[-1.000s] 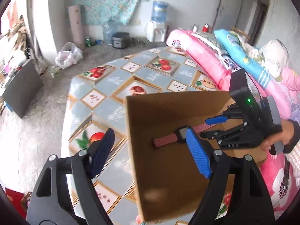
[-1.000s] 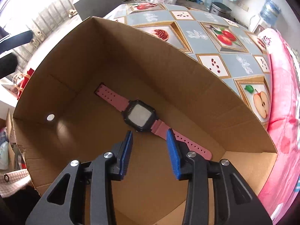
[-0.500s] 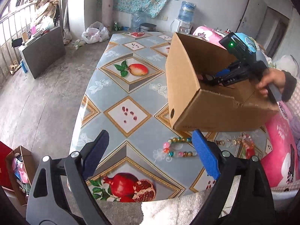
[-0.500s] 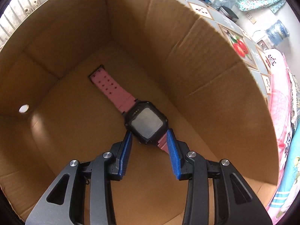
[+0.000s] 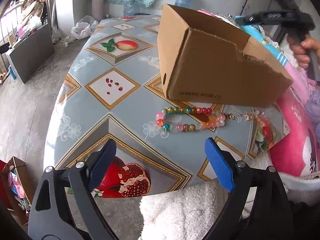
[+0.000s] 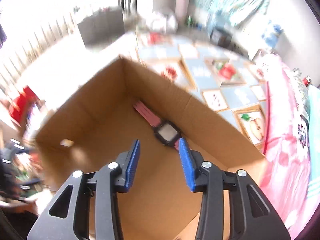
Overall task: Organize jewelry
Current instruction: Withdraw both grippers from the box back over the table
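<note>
The pink-strapped black watch lay in the brown cardboard box, just above the right gripper, whose empty jaws had just been opening; the left gripper gaped empty below the colourful bead bracelet.

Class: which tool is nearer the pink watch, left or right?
Right. The right tool hangs just above the pink watch in the box; the left tool is outside, over the table.

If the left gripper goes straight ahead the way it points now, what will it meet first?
Probably the bare tablecloth, just short of the colourful bead bracelet. The open left gripper aims down there; depth is hard to judge.
</note>
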Motion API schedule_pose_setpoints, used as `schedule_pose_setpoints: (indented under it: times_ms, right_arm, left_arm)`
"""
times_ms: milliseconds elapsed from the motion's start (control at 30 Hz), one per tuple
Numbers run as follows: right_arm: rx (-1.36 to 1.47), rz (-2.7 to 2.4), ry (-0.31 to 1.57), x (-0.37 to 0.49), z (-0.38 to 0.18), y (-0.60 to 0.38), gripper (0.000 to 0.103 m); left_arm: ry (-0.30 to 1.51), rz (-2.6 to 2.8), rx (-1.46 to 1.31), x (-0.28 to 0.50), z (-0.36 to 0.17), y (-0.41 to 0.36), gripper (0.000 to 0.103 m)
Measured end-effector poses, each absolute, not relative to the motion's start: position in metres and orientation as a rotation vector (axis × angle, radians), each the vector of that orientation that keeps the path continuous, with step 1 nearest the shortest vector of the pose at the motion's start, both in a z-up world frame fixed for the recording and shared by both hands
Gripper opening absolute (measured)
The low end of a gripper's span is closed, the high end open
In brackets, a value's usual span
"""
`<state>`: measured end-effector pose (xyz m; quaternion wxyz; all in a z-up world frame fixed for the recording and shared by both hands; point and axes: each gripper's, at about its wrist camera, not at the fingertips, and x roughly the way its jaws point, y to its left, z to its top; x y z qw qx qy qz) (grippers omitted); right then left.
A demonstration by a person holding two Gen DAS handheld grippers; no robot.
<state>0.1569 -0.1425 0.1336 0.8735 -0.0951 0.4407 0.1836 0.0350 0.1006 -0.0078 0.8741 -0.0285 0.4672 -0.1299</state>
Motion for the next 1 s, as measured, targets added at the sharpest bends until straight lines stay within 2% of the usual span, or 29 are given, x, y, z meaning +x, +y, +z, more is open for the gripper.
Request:
schedule_pose_setpoints:
  times_ms: [67,100,167,267,367,433,567,833,1000]
  right_arm:
    - [-0.155,0.411,0.830,0.120,0.154,-0.151,0.068]
    - [-0.135,0.429,0.773,0.093,0.163,-0.153,0.070]
    - [-0.105,0.460,0.731,0.066,0.165,-0.147,0.081]
    - [-0.070,0.461,0.729,0.027,0.152,-0.141,0.087]
    - [-0.028,0.401,0.773,-0.001,0.121,-0.139,0.088]
    - [0.021,0.339,0.815,-0.006,0.096,-0.140,0.090]
    - [-0.057,0.132,0.841,-0.003,0.065,-0.136,0.095]
    - [-0.276,0.063,0.690,-0.014,0.071,-0.105,0.096]
    - [-0.262,0.149,0.686,-0.017,0.064,-0.098,0.096]
  left_arm:
    - [0.995,-0.281,-0.037,0.035,-0.015,0.095,0.086]
    - [1.000,-0.286,-0.025,0.035,-0.016,0.093,0.086]
    - [1.011,-0.285,0.005,0.036,-0.020,0.088,0.086]
    - [1.023,-0.275,0.039,0.037,-0.022,0.082,0.086]
    - [1.026,-0.253,0.093,0.041,-0.025,0.077,0.086]
    - [1.020,-0.250,0.127,0.040,-0.027,0.073,0.091]
    - [1.012,-0.246,0.134,0.039,-0.028,0.073,0.095]
    - [1.036,-0.239,0.145,0.039,-0.028,0.072,0.095]
    - [1.031,-0.232,0.145,0.039,-0.028,0.071,0.095]
